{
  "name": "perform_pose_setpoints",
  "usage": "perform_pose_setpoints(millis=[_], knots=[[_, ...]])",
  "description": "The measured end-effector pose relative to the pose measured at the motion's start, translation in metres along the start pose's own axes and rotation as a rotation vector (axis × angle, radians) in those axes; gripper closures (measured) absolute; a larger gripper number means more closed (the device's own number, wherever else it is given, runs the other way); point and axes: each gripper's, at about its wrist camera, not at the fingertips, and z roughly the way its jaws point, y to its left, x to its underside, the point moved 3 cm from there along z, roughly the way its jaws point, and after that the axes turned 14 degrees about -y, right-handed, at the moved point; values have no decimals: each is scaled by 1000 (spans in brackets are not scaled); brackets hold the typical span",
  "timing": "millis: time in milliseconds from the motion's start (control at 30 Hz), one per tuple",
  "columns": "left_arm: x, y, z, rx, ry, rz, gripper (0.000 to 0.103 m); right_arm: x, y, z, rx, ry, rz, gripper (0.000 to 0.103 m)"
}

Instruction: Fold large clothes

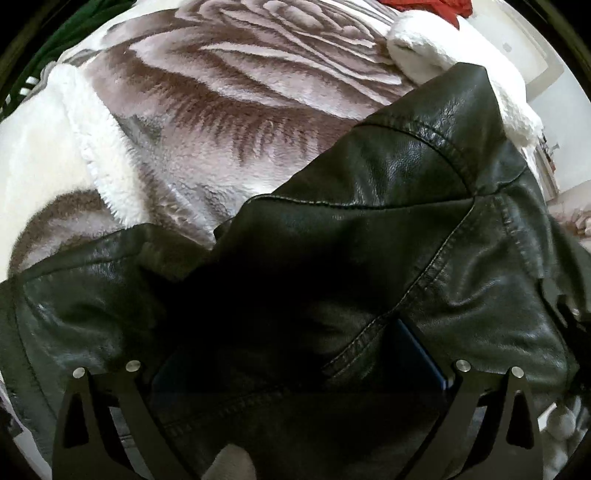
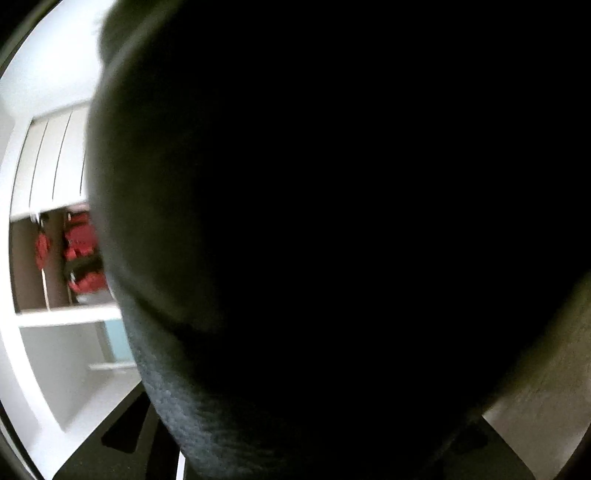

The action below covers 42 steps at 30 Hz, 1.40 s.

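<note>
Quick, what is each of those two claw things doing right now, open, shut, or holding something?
Left gripper: fingers spread wide, with the black leather jacket draped between them; not clamped.
Right gripper: cannot tell; dark fabric covers nearly its whole view.

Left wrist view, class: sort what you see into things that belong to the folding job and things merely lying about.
Belongs to the job:
- black leather jacket
- left hand-held gripper, fingers spread wide, jacket lying between them

Lying about:
- grey-and-white fleece blanket under the jacket
- red fabric at the top edge
</note>
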Motion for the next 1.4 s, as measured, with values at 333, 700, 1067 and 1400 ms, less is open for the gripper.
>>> perform_pose_setpoints(millis=[333, 700, 1067, 1400], knots=[[-7, 51, -71, -51, -105, -89, 0, 43, 92, -3, 65, -15, -356, 80], [58, 210, -200, -264, -217, -355, 0, 203, 200, 42, 126, 79, -984, 80], [159, 308, -268, -416, -200, -585, 0, 425, 133, 161, 226, 642, -1329, 39], [164, 319, -272, -408, -229, -634, 0, 314, 183, 98, -8, 729, -858, 19]])
